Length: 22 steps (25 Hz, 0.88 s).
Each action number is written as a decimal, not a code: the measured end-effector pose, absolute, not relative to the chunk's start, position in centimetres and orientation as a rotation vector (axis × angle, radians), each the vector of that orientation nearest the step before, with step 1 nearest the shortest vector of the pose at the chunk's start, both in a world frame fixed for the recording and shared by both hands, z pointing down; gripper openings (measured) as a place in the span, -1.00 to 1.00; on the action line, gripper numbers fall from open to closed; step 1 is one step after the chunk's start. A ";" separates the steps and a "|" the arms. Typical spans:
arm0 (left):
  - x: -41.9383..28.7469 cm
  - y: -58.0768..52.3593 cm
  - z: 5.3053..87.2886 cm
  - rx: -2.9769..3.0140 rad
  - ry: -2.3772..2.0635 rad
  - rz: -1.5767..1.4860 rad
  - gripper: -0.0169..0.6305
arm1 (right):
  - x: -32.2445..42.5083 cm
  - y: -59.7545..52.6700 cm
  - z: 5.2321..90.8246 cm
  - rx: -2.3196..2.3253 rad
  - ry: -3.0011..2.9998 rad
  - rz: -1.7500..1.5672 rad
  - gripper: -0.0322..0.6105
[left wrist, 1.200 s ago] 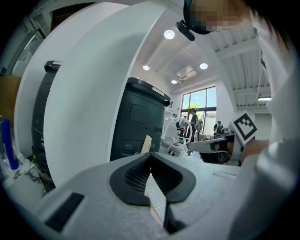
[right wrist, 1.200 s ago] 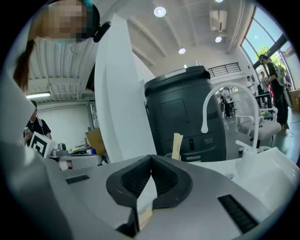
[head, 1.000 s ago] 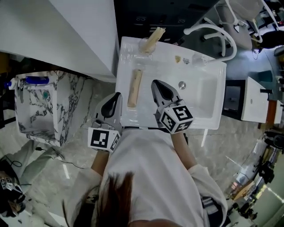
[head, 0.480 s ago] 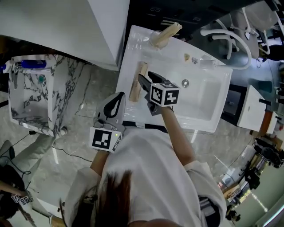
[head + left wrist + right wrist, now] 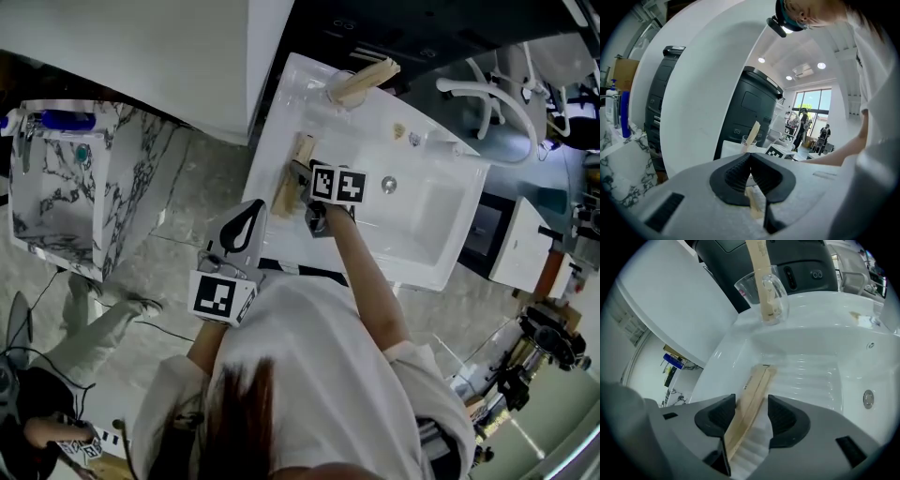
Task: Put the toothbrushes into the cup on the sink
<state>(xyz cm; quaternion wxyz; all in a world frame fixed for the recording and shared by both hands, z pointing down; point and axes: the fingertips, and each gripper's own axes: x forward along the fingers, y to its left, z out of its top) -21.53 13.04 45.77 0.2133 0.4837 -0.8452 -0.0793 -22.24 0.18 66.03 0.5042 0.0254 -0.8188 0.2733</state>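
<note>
Our right gripper (image 5: 751,403), jaws just opening and wide apart, straddles the boxed toothbrush (image 5: 757,380); its long axis points toward the cup (image 5: 750,291).

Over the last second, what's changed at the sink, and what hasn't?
The right hand-held gripper came down over the boxed toothbrush lying on the sink; its jaws have just been opening and now straddle the box without gripping it. Much as before: the left hand-held gripper, shut at the front edge, and the other toothbrush in the cup.
</note>
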 end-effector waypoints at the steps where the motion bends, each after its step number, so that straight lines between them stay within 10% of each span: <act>1: -21.5 13.0 45.8 1.341 -2.344 -0.223 -0.90 | -22.3 0.2 66.1 0.062 -1.970 0.660 -0.26; 22: -21.4 12.5 45.2 1.374 -2.340 -0.236 -0.90 | -22.8 1.0 63.3 -0.029 -2.052 0.748 -0.75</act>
